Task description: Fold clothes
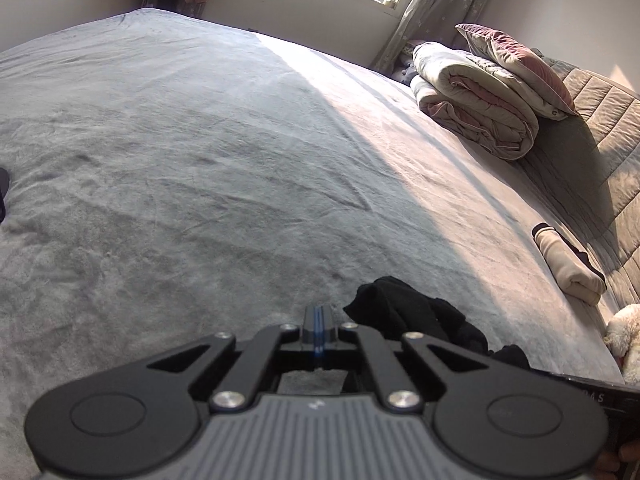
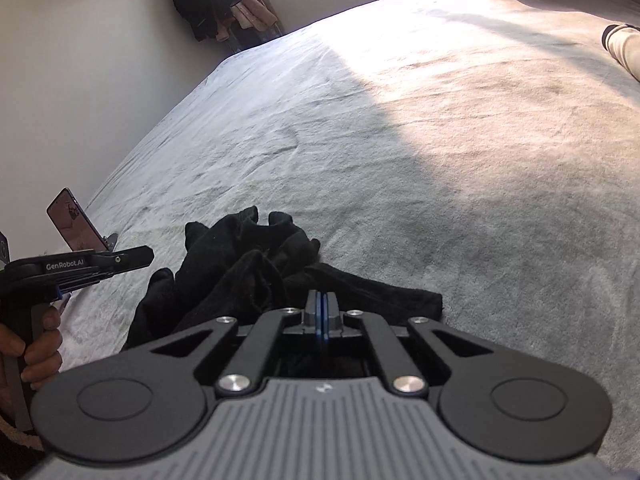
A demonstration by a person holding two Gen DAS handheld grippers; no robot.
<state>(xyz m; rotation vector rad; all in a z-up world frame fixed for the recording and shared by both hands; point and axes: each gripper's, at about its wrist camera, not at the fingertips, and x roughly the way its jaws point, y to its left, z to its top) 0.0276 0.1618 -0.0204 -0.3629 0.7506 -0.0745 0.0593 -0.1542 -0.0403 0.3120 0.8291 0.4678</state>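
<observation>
A crumpled black garment (image 1: 404,316) (image 2: 248,264) lies on the grey bed sheet (image 1: 200,160) (image 2: 440,160) near its front edge. My left gripper (image 1: 319,314) is shut with nothing between its fingers; it hangs over bare sheet just left of the garment. The right wrist view shows it from the side (image 2: 148,256), raised above the bed and held by a hand (image 2: 40,344). My right gripper (image 2: 321,302) has its tips pressed into the near edge of the black garment and is shut on a thin fold of it.
A folded duvet (image 1: 472,96) with a pillow (image 1: 516,64) on top sits at the far right by the headboard. A rolled beige garment (image 1: 568,264) (image 2: 624,48) and a white plush toy (image 1: 624,336) lie at the right edge. A phone on a stand (image 2: 74,220) is at the left.
</observation>
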